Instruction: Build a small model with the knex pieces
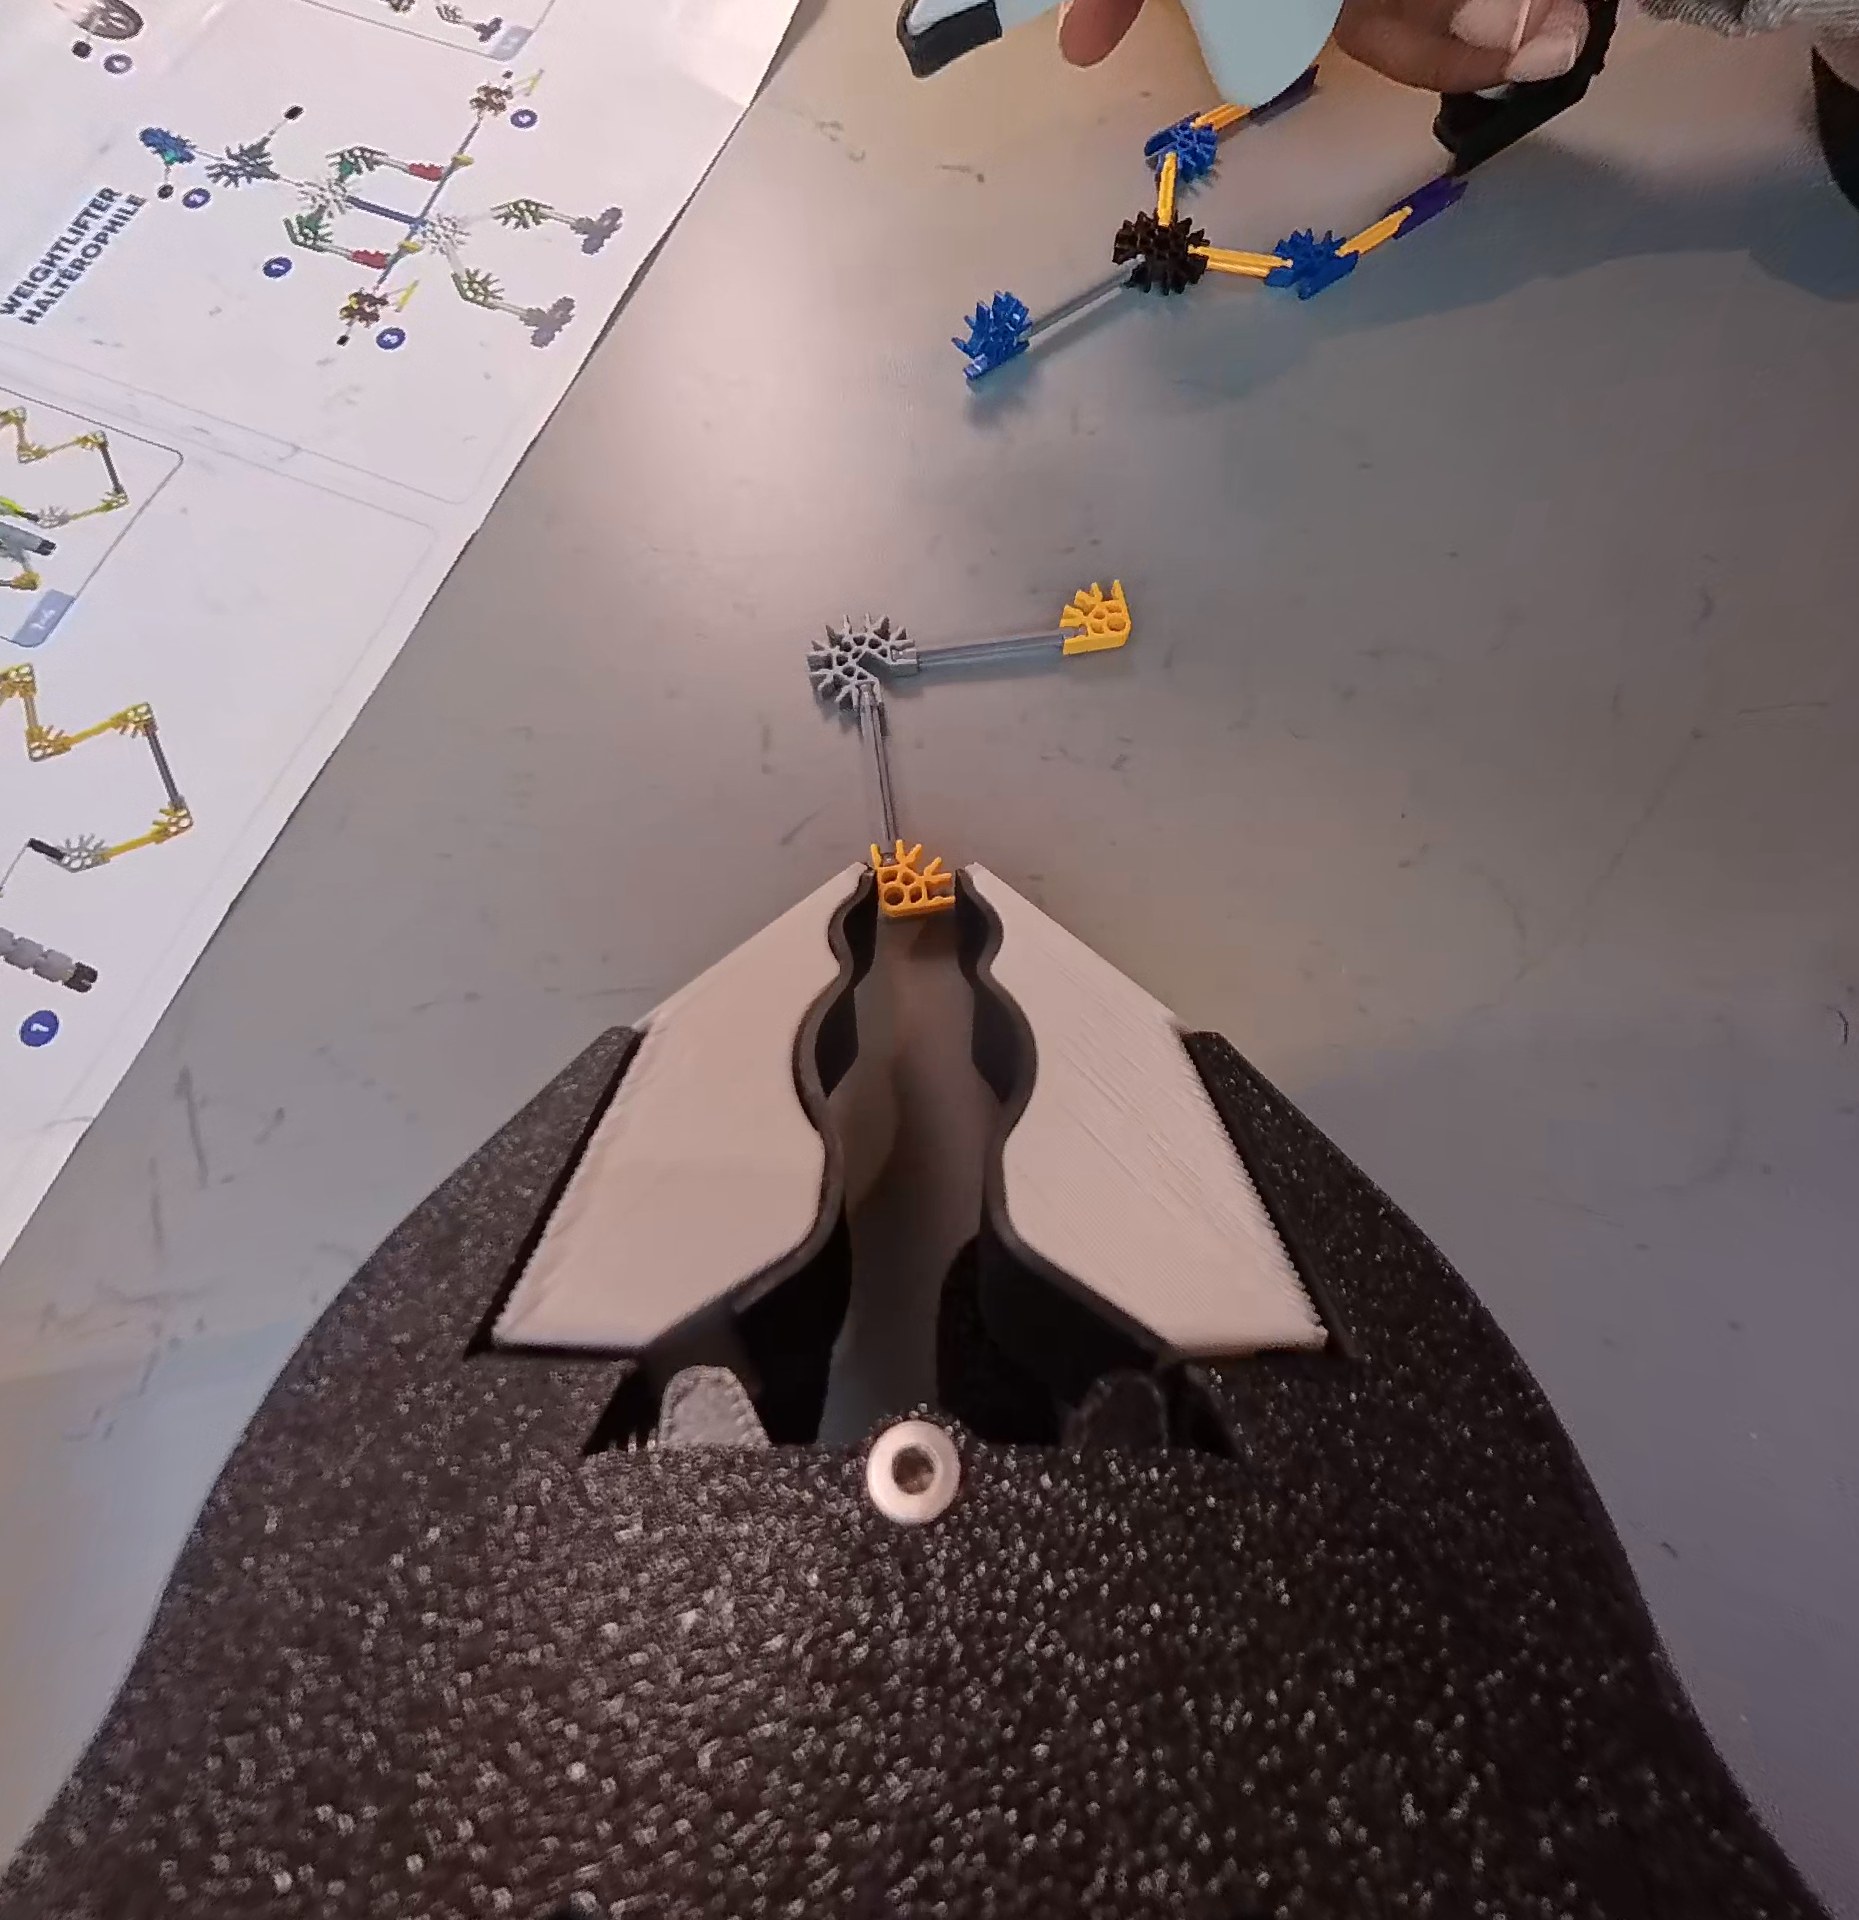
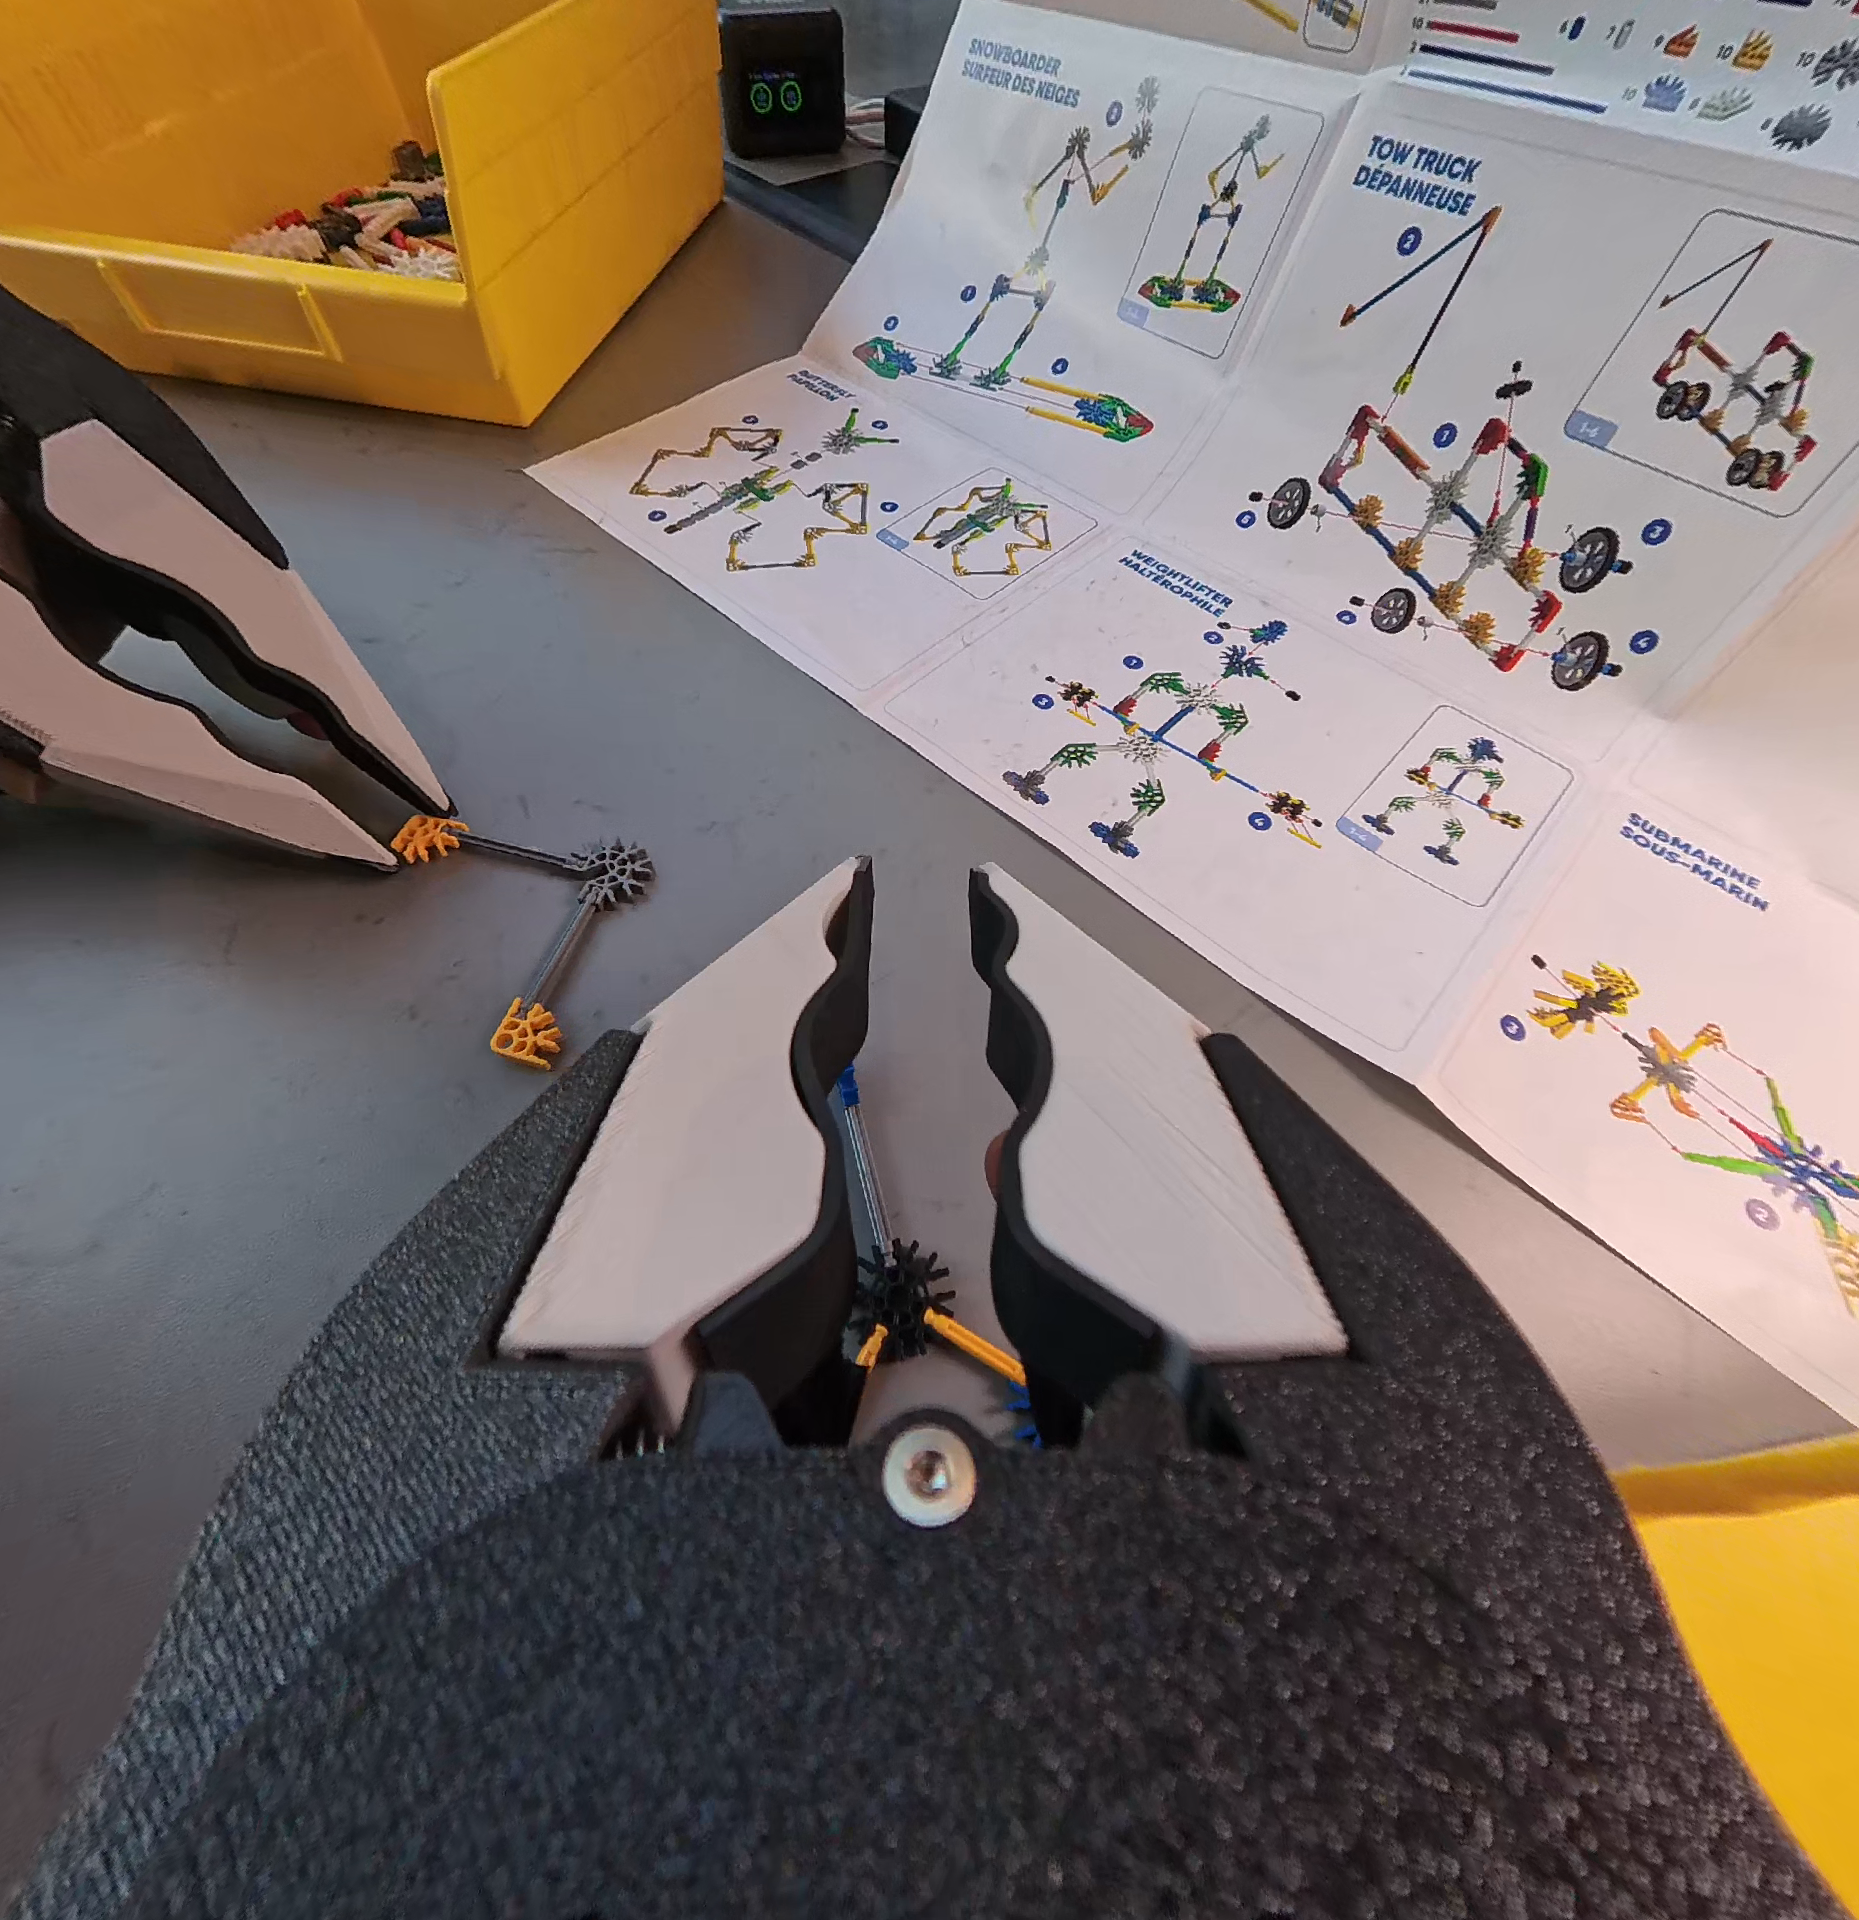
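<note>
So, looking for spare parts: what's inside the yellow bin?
The yellow bin holds a loose heap of mixed small construction pieces; its front wall hides whatever lies lower.

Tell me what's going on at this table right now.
A person works two handheld claws over a grey table. The left claw is shut on a yellow connector at one end of a small grey rod piece lying flat. The right claw is open, hovering above a blue, black and yellow assembly. An instruction sheet and a yellow parts bin sit nearby.
</note>
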Motion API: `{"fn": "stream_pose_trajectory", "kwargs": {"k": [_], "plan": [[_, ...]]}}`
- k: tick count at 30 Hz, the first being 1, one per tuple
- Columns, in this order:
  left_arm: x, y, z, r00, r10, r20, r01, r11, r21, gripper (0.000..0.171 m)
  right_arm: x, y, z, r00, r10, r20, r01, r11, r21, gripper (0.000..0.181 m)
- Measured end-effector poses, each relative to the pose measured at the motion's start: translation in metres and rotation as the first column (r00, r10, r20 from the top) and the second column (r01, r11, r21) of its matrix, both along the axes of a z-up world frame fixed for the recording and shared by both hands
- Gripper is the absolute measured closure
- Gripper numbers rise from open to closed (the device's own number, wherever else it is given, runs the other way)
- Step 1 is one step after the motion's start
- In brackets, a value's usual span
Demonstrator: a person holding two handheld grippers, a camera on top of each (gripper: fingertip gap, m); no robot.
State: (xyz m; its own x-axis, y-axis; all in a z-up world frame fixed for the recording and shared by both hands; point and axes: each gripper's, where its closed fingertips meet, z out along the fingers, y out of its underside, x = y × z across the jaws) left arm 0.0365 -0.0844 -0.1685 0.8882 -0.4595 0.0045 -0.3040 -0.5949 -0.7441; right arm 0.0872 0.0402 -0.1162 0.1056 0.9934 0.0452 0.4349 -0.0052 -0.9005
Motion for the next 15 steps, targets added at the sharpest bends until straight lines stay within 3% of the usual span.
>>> {"fn": "stream_pose_trajectory", "kwargs": {"k": [15], "plan": [[-0.0008,-0.0015,0.0001,1.0,0.013,0.014,-0.013,1.0,-0.019,0.157,-0.0004,-0.0015,-0.0036,1.0,0.006,0.017,-0.006,1.0,0.016,0.164]]}}
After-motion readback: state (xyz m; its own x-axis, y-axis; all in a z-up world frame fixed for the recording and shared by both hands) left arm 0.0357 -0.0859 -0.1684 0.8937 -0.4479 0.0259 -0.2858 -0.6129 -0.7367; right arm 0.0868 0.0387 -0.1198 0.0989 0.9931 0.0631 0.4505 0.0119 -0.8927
